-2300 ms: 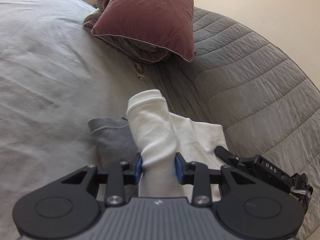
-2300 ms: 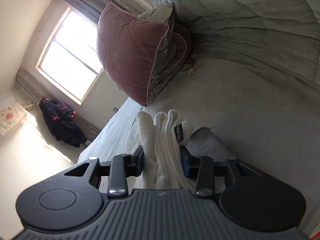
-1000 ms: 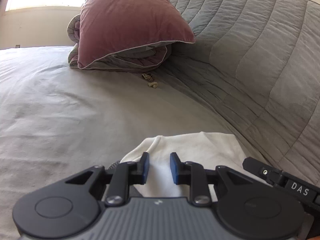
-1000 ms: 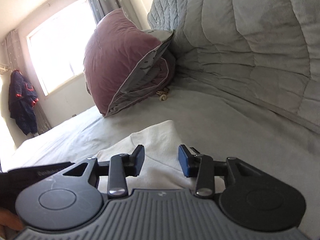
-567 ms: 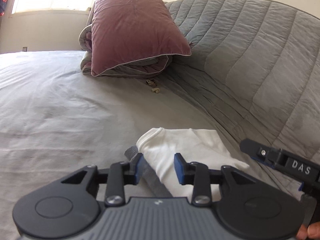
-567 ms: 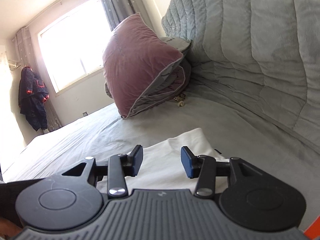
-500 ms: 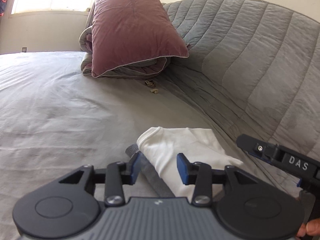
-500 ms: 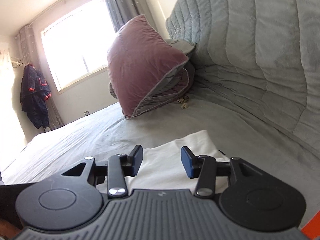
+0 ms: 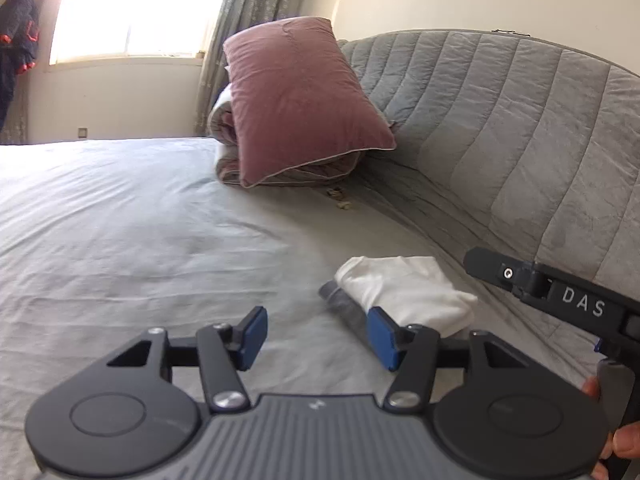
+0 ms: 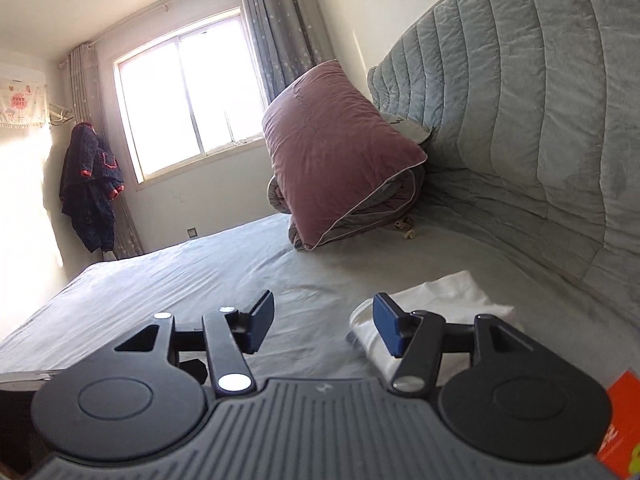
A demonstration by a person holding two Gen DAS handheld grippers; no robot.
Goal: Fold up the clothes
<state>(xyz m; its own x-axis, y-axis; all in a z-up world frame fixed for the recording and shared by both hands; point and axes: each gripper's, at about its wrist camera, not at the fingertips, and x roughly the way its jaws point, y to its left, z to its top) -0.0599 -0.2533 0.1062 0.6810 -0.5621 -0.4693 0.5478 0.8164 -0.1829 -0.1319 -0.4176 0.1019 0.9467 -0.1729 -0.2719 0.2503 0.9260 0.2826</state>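
left gripper (image 9: 316,338): jaws spread, holding nothing | right gripper (image 10: 324,328): jaws spread, holding nothing | folded white garment (image 9: 404,292): on bed (image 9: 140,220), near headboard edge, over grey garment (image 9: 344,304)

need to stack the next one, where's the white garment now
In the left wrist view, the white garment lies folded on the bed, right of centre, near the grey headboard.

"DAS" on right gripper (image 9: 576,300)
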